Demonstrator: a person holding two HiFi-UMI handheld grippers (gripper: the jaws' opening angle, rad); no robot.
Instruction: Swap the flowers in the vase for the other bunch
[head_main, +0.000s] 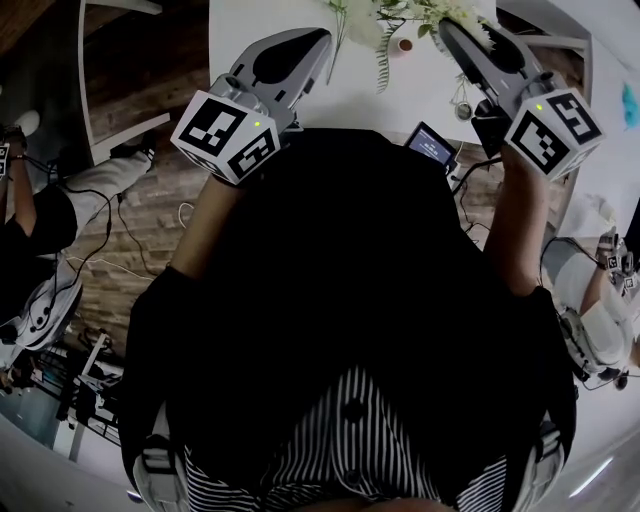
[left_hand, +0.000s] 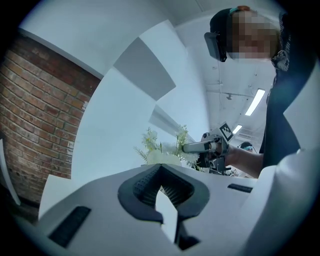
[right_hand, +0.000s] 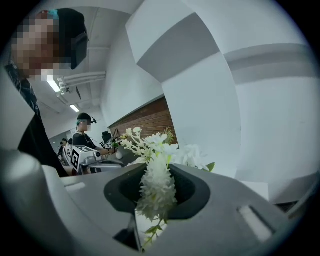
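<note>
White flowers (right_hand: 150, 145) sit pinched in the jaws of the right gripper (right_hand: 159, 170), stems running downward, while the left gripper (left_hand: 161, 169), jaws together and empty, hangs alongside.

At lower centre the right gripper (right_hand: 159, 175) has its dark jaws clamped on a bunch of white flowers (right_hand: 156, 150), whose blooms rise past the tips. At middle left is the left gripper (right_hand: 117, 162) with its marker cube. Behind stands a brick wall (right_hand: 150, 117), and white wall panels (right_hand: 260, 125) fill the right.
</note>
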